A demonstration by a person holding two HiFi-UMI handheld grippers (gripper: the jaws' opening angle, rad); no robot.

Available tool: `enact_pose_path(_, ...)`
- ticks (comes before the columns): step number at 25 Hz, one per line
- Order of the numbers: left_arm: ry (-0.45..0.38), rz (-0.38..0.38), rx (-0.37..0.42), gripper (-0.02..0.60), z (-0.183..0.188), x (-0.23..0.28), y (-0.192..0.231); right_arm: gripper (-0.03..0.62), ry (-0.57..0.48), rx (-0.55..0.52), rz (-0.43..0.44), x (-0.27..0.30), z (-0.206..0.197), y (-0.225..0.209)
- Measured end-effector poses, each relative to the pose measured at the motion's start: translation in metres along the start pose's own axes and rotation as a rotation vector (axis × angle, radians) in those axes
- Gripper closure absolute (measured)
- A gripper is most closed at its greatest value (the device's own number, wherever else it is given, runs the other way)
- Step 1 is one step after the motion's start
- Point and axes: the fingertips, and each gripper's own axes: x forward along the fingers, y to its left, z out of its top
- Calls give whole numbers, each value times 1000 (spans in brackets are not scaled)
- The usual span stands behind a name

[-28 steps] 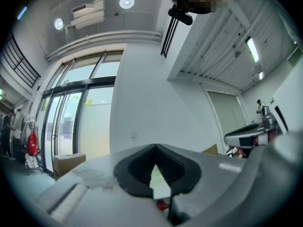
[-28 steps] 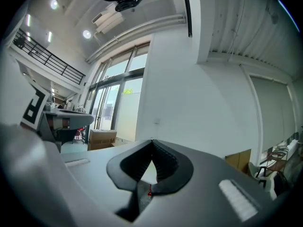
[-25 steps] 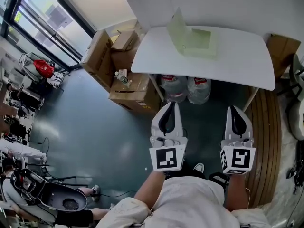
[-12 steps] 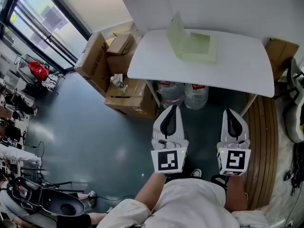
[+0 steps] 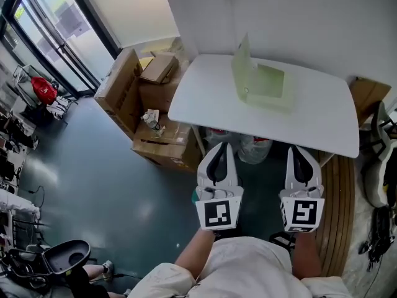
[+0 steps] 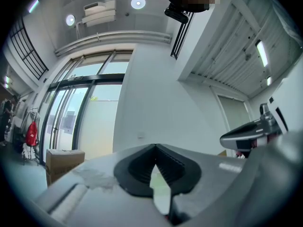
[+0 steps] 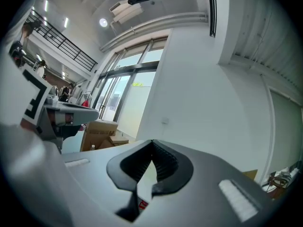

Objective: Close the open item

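Left gripper (image 5: 218,148) and right gripper (image 5: 302,149), both closed on nothing, hang before the white table (image 5: 205,101). Head view shows the open green case (image 5: 263,84) on it; gripper views add tall windows (image 6: 71,122) left of it.

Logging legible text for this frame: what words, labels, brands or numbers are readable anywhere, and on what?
None can be read.
Cardboard box: dark print, too blurred.
Jugs under the table: red labels, too small.
Marker cubes: black-and-white patterns only, no words.
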Motion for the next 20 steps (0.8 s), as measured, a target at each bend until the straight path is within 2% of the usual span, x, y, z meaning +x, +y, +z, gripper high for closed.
enact_pose_path(9,-8,-2,-28,583,-18,47,56,592,27,-36,-10,69,9,24)
enact_pose_path(15,3,-29,-55,582,-33,76,75,592,24,-64,-44,103,15,30)
enact_pose_path(20,18,-64,-42,582,-38,96,74,592,33,-52,-81,115,9,17)
